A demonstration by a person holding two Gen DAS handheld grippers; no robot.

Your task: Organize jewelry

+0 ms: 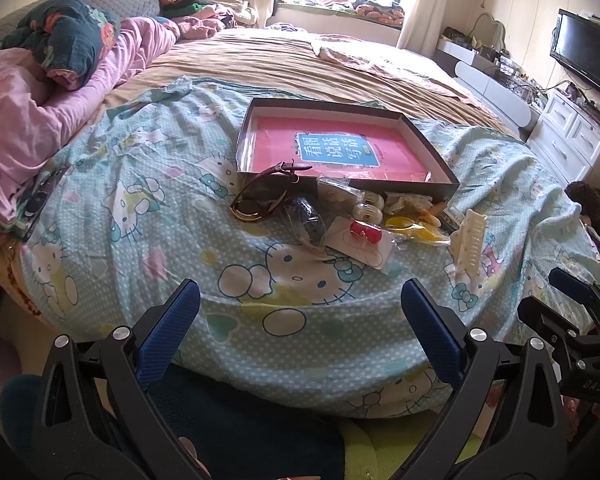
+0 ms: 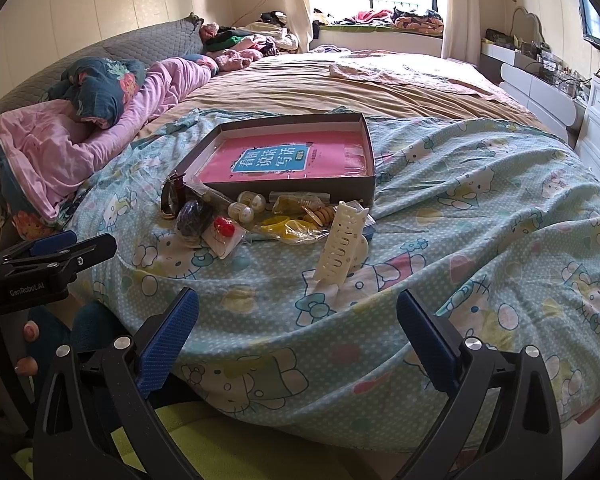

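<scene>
jewelry pile [image 1: 351,216] sat on the cartoon-cat blanket [image 1: 148,208], just in front of the dark shallow box [image 1: 339,148]. nearest, left gripper [image 1: 300,320] and right gripper [image 2: 298,320] both hung wide apart and empty. white hair claw [image 2: 341,240] lay closest, brown watch [image 1: 268,188] touching the box.

Right tongs [image 2: 298,322] spread wide, jewelry pile [image 2: 268,216] beside box [image 2: 292,188]
</scene>
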